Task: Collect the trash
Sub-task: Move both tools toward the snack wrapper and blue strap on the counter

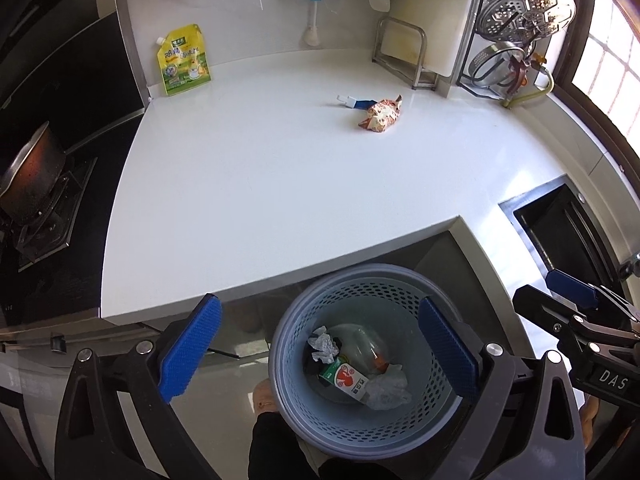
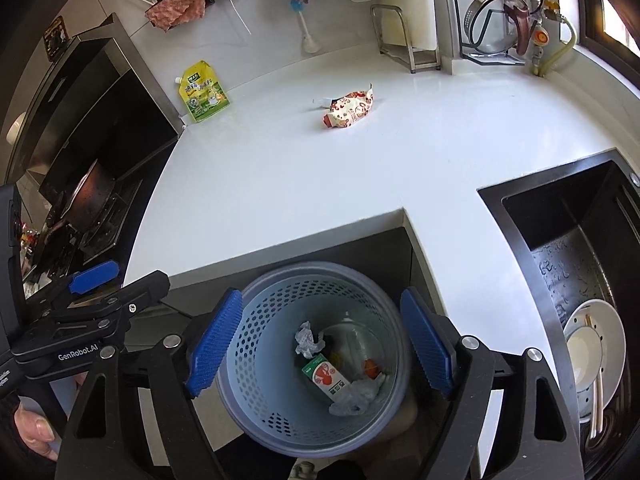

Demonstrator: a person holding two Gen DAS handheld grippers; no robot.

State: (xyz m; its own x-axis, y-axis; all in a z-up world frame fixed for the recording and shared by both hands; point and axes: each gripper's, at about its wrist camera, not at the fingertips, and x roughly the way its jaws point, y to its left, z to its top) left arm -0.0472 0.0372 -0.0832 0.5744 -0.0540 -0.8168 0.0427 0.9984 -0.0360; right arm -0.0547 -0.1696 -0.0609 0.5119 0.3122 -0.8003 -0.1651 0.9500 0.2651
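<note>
Reaching next for the wrapper (image 1: 379, 115) left mid-tabletop (image 1: 280, 184), well apart from the bin (image 1: 362, 364) below the edge, a low level approach is advised, since both the left gripper (image 1: 320, 356) and right gripper (image 2: 320, 342) are held wide and empty.
</note>
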